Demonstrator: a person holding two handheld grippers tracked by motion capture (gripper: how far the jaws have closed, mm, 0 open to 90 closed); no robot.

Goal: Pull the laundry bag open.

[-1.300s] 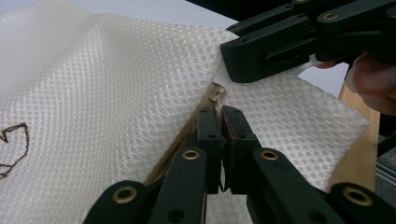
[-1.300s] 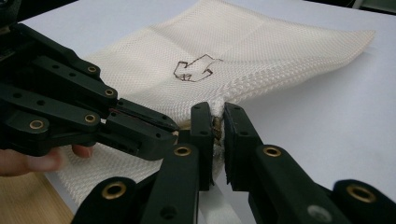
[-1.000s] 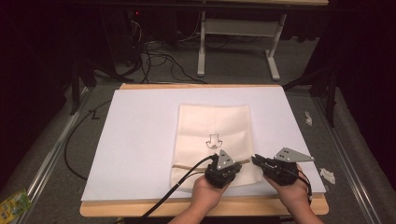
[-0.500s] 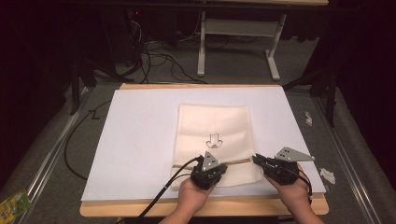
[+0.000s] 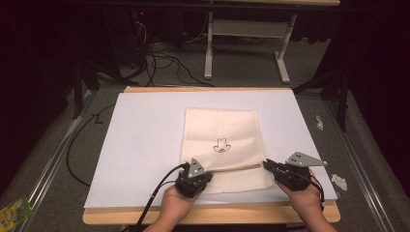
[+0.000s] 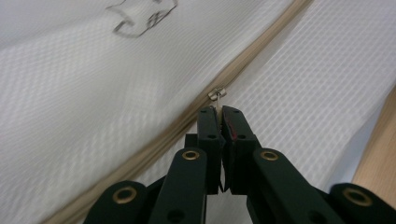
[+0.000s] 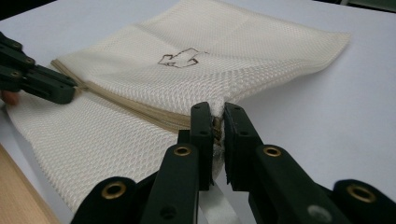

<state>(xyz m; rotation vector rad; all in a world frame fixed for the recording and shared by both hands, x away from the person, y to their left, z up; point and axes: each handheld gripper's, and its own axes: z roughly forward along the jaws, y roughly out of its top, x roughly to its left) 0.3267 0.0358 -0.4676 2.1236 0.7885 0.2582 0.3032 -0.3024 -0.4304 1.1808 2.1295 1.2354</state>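
A cream mesh bag with a small black print lies flat on the white sheet. A tan zipper runs across its near part. My left gripper is at the left stretch of the zipper. In the left gripper view it is shut on the metal zipper pull. My right gripper is at the bag's right edge, where the zipper ends. It is shut on that edge of the mesh bag. The left gripper also appears at the left of that view.
The white sheet covers a wooden table whose bare front edge runs under my hands. Crumpled white scraps lie right of the table. Cables and a desk frame stand behind it. A green packet lies at the lower left.
My left gripper has slid leftward along the zipper with the pull in its jaws. The right gripper has kept its place on the bag's edge.
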